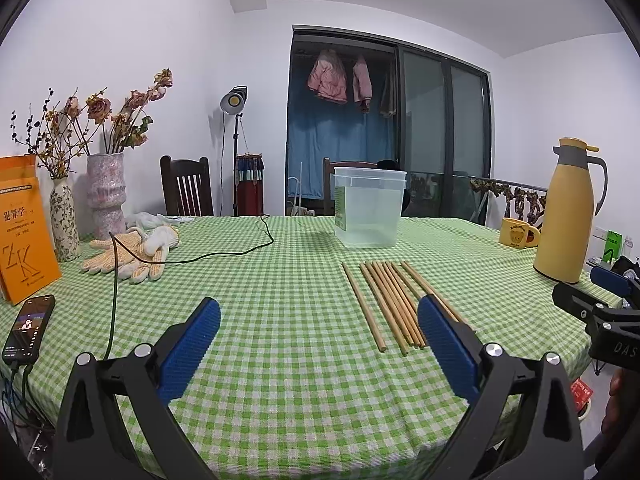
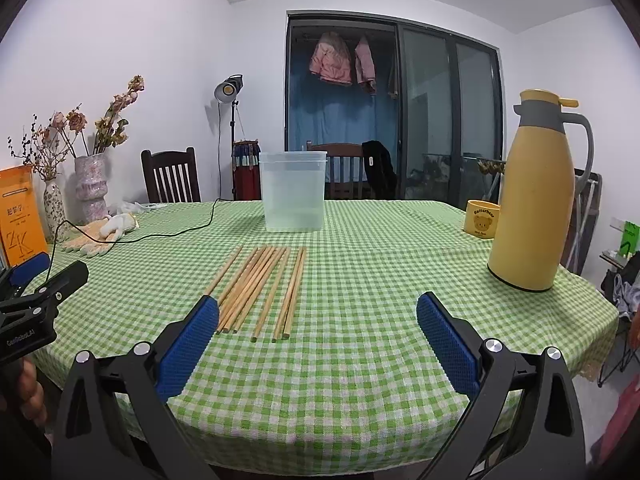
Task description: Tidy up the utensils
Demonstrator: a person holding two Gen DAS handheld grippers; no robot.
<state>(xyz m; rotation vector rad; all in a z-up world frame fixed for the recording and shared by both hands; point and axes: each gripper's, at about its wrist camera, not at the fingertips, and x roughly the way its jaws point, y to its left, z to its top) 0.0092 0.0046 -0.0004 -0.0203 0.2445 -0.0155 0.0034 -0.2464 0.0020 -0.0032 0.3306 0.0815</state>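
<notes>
Checked tablecloth (image 2: 360, 280) carries chopsticks (image 2: 260, 288), flanked by gloves (image 1: 132, 256) and thermos (image 2: 536, 200).

"ZK" on orange book (image 1: 24, 256), "Butterbear" on yellow mug (image 2: 482, 218)

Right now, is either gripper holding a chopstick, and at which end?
Nothing is held. Left gripper and right gripper are open; chopsticks lie on the table.

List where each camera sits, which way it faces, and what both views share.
Left wrist: on the left gripper, open, facing across the table toward the chopsticks; the right gripper shows at the edge.
Right wrist: on the right gripper, open, chopsticks ahead-left; a hand shows.
Shared: clear container, yellow jug.
</notes>
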